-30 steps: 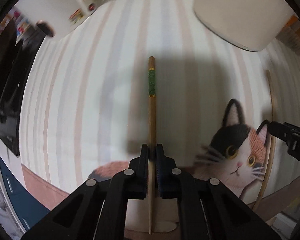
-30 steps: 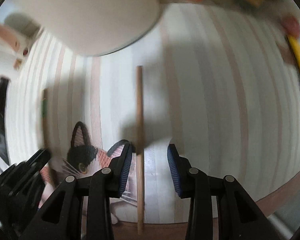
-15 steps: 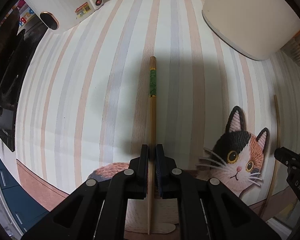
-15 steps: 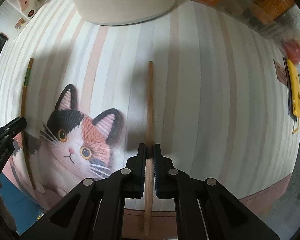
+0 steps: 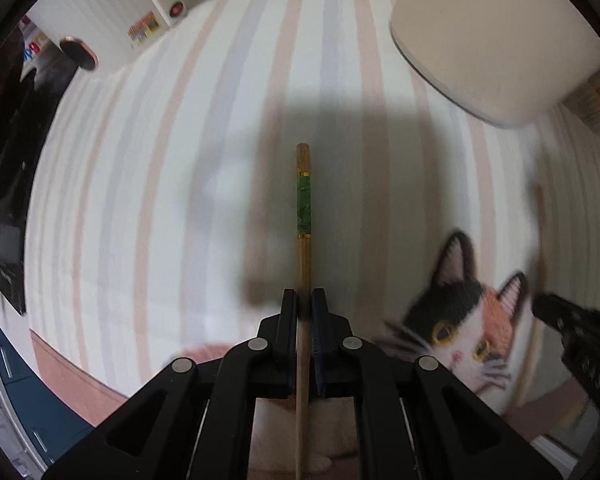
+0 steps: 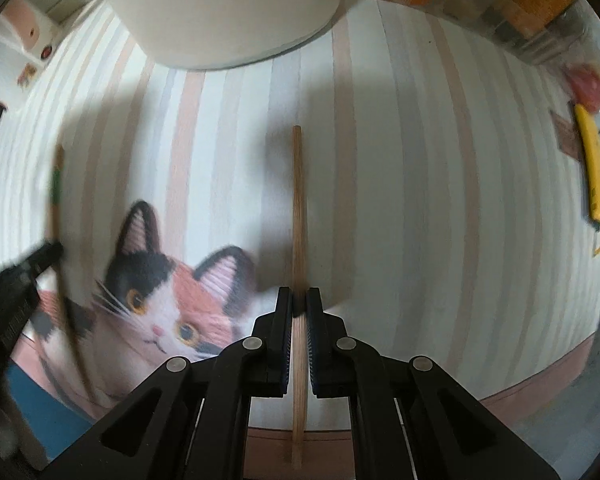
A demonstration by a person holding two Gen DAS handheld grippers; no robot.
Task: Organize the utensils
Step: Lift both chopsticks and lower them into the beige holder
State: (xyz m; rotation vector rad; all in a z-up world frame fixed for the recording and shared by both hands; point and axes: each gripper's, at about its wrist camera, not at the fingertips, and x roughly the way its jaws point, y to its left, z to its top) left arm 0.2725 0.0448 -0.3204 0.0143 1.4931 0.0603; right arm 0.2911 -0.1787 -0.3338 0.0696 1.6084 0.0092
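My left gripper (image 5: 303, 300) is shut on a wooden chopstick with a green band (image 5: 303, 208), held above the striped cat-print mat (image 5: 180, 200). My right gripper (image 6: 299, 298) is shut on a plain wooden chopstick (image 6: 297, 208), also held above the mat (image 6: 420, 200). The right gripper shows at the right edge of the left wrist view (image 5: 572, 332) with its chopstick (image 5: 540, 240) blurred. The left gripper (image 6: 28, 272) and the green-banded chopstick (image 6: 56, 184) show blurred at the left of the right wrist view.
A large cream container (image 5: 496, 32) stands at the far side of the mat; it also shows in the right wrist view (image 6: 228, 8). A white appliance (image 5: 112, 12) is at the far left. A yellow tool (image 6: 594, 168) lies off the mat at right.
The right gripper has shut on the plain chopstick and lifted it. Both grippers have moved with their chopsticks; the views are blurred by motion.
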